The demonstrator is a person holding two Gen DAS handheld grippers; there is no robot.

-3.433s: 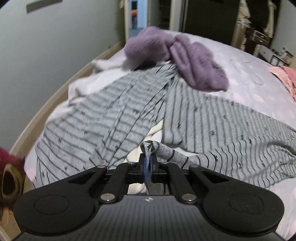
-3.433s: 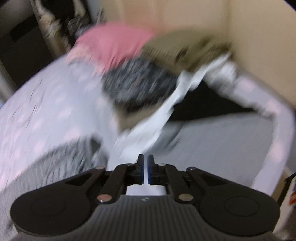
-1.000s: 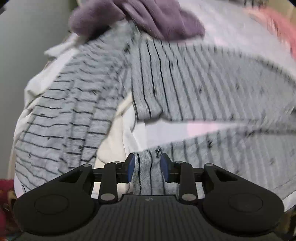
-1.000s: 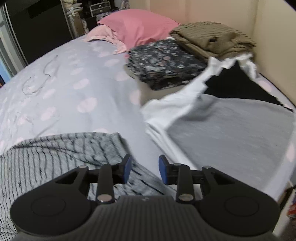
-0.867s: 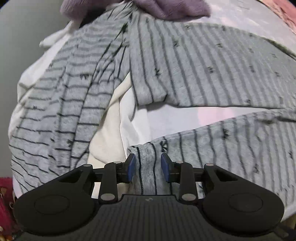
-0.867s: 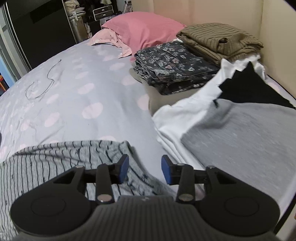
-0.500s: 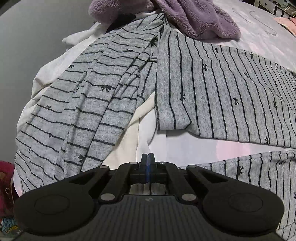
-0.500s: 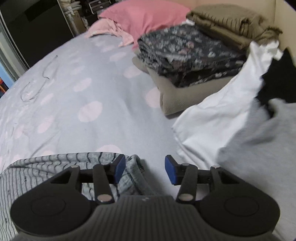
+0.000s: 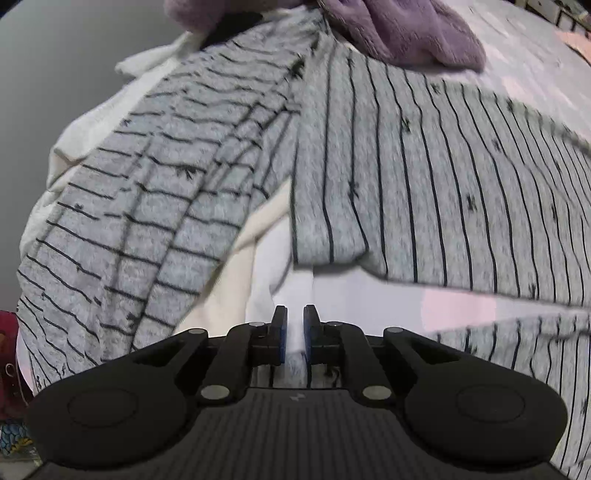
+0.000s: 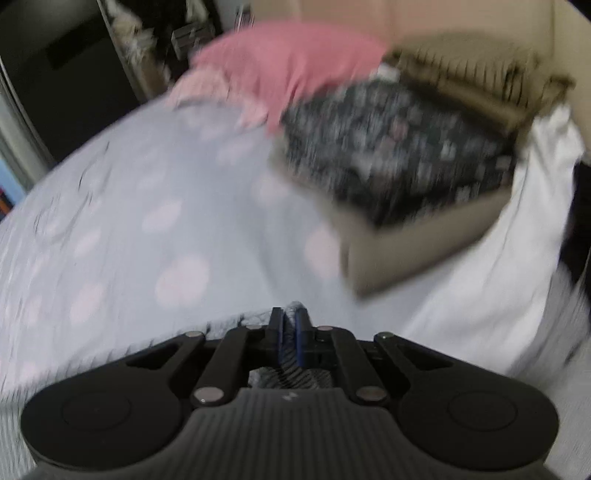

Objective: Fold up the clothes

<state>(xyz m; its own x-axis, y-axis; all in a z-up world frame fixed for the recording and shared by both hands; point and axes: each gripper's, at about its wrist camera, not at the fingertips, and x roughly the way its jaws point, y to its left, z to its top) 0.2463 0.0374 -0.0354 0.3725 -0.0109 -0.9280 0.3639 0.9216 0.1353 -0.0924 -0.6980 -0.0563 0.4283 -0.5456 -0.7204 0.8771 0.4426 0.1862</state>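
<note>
The grey striped garment (image 9: 424, 177) lies spread on the bed sheet (image 10: 122, 236), and its far part goes under a purple fleece (image 9: 399, 33). The left gripper (image 9: 294, 332) has its jaws nearly together. They have just opened a little, and a thin fold of the grey cloth seems to sit between the blue pads, though this part is blurred. The right gripper (image 10: 290, 334) has just closed its jaws, and they pinch a small bunch of the same striped cloth at its near right edge.

Several things can go wrong from here, I think. The left grip looks weak, because the jaws are not fully pressed; if the hands lift or pull now, that side may slip out and the fold becomes uneven. A cream cloth (image 9: 236, 273) lies just beside the left pads, so it can be caught together with the garment. The purple fleece rests on the far part, and its weight can drag or hold the garment back. On the right, the folded stack (image 10: 399, 166) is near, so a wide swing may disturb it.
</note>
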